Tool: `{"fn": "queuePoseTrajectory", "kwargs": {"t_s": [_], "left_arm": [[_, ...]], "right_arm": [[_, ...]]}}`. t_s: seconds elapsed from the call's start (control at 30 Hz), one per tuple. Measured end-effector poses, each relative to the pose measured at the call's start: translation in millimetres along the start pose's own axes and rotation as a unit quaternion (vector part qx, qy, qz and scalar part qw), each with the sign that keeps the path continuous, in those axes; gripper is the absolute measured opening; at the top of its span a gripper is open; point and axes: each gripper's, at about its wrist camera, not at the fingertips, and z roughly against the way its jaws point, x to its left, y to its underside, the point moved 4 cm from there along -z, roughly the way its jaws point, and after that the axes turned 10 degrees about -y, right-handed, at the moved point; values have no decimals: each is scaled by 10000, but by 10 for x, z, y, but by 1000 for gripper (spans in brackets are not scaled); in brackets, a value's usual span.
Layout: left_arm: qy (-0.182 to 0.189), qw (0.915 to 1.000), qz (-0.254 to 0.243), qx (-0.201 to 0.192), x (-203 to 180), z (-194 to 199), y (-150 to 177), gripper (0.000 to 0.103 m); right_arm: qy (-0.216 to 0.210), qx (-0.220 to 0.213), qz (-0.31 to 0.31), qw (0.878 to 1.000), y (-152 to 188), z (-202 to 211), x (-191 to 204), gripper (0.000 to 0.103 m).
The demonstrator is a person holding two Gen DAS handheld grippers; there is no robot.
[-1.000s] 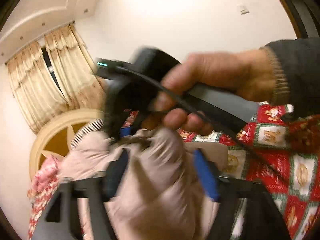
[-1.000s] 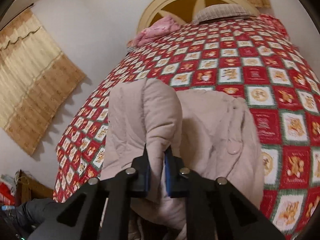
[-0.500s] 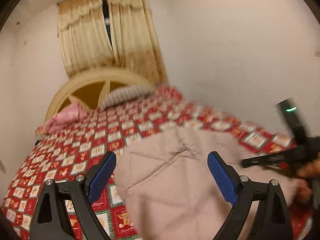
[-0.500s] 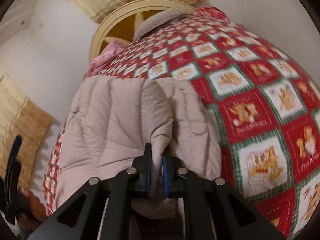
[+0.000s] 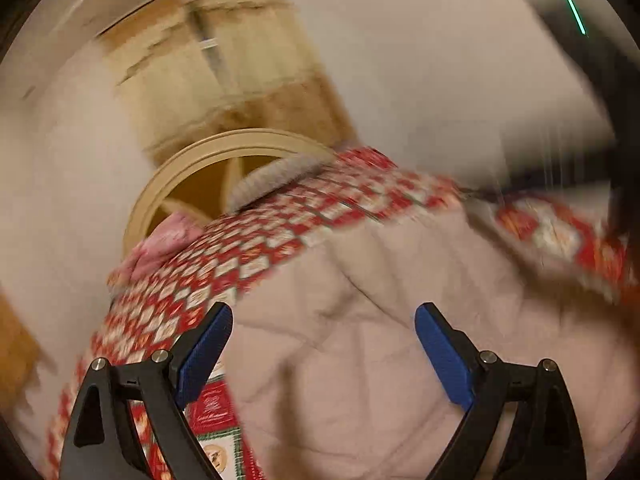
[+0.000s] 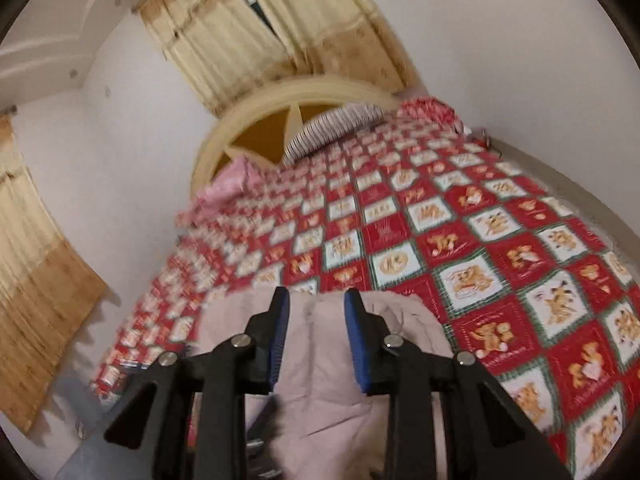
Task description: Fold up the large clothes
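Observation:
A pale pink quilted jacket (image 5: pixel 360 340) lies on the near part of the bed, on the red patchwork quilt (image 5: pixel 224 256). My left gripper (image 5: pixel 322 326) is open and empty, its blue pads wide apart above the jacket. In the right wrist view the jacket (image 6: pixel 320 380) lies bunched under my right gripper (image 6: pixel 316 300), which is partly open with no cloth between its pads. The right gripper's dark body (image 5: pixel 580 60) blurs across the top right of the left wrist view.
The quilt (image 6: pixel 480 240) covers the whole bed. A cream arched headboard (image 6: pixel 288 96), a striped pillow (image 6: pixel 336 124) and a pink pillow (image 6: pixel 228 184) are at the far end. Curtains (image 6: pixel 280 20) hang behind, and the left bed edge drops to the floor (image 6: pixel 92 440).
My right gripper opened and let go of the jacket fold, then lifted. My left gripper stayed open and swung over the jacket. Both views are motion-blurred.

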Motion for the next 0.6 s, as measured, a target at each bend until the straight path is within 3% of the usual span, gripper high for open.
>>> {"fn": "queuePoseTrajectory", "kwargs": {"t_s": [0.07,0.13,0.2,0.27,0.6], "left_arm": [[-36,9986,502,143,152,-80,-109,98],[-4,9970,641,437,137,-276,-144,99],[-225,9933,343,1081,-15,-649,-44,99],[-380,9888,19,1443,-184,-928,117,99],[-247,9881,205,1504,-378,-1172,416,102]], "right_arm": [[357,225,143,9990,94,-210,-137,34],[523,376,177,9978,219,-333,-279,34],[596,401,96,9974,327,-330,-391,34],[661,443,65,9968,400,-324,-444,37],[885,763,-210,9929,693,-461,-715,46]]}}
